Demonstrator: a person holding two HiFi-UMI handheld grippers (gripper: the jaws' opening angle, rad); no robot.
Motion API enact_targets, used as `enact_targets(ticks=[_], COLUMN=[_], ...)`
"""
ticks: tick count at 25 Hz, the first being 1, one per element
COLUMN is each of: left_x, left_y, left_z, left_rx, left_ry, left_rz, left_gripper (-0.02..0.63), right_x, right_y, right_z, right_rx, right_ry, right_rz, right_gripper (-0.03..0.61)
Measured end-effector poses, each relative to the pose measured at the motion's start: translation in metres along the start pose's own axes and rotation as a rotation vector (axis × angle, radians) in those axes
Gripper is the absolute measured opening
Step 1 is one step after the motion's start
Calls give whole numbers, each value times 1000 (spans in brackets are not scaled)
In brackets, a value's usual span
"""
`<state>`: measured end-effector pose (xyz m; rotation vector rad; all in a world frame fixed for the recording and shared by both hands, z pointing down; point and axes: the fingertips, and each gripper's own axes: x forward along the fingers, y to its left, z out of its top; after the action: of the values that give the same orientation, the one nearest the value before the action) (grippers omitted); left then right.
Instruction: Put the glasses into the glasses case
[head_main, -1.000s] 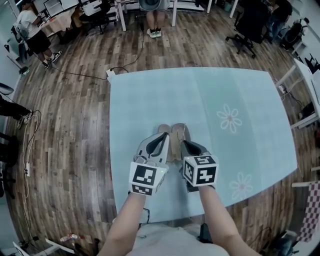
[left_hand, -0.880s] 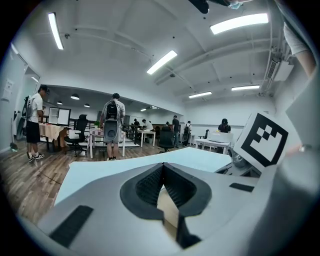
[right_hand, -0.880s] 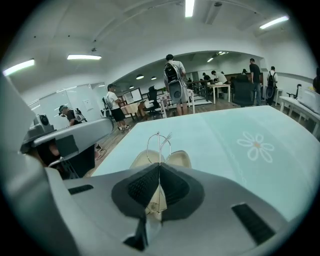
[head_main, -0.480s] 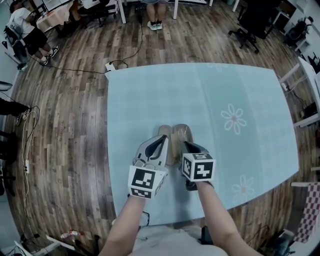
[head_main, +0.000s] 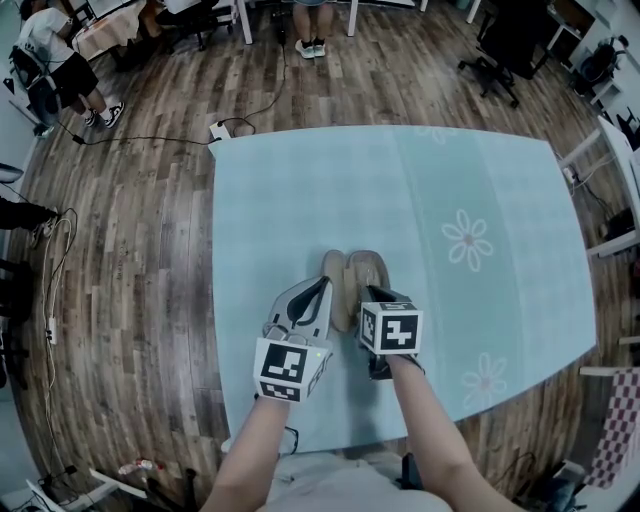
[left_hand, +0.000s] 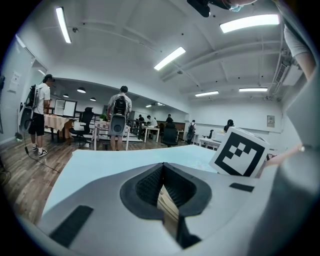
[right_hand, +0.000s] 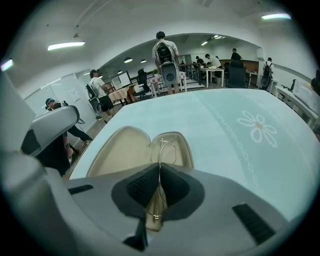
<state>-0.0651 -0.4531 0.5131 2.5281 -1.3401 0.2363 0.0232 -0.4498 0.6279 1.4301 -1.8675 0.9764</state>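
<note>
Holding thin wire-framed glasses (right_hand: 160, 150) over the open glasses case (right_hand: 122, 150) on the pale blue desk (head_main: 300, 190).

Right tongs (right_hand: 159, 172): closed on the wire frame, which runs up from between the pads and ends in a loop above the case's right half. Left tongs (left_hand: 162, 171): tips together, pinching a tan edge that appears to be the left half of the case. Glasses case: tan inside, both halves lying open and flat near the desk's front edge, just ahead of both tongs. Desk: flower prints (right_hand: 257, 126) to the right of the case. Background: wooden floor, office chairs, several people standing well beyond the desk.
</note>
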Motion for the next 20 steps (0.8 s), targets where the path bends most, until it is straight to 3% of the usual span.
enact_targets(ticks=[8, 11, 20], left_x=[0, -1, -5], left_y=[-1, 0, -5], left_z=[-1, -3, -2], left_rx=[1, -6, -6], left_ry=[4, 5, 7], left_rz=[7, 10, 14], left_gripper=[8, 8, 8], right_x=[8, 7, -7], right_y=[-4, 2, 7], right_z=[3, 7, 15], right_rx=[16, 38, 37], right_ry=[-5, -11, -83], right_rz=[10, 49, 71], right_gripper=[19, 95, 89])
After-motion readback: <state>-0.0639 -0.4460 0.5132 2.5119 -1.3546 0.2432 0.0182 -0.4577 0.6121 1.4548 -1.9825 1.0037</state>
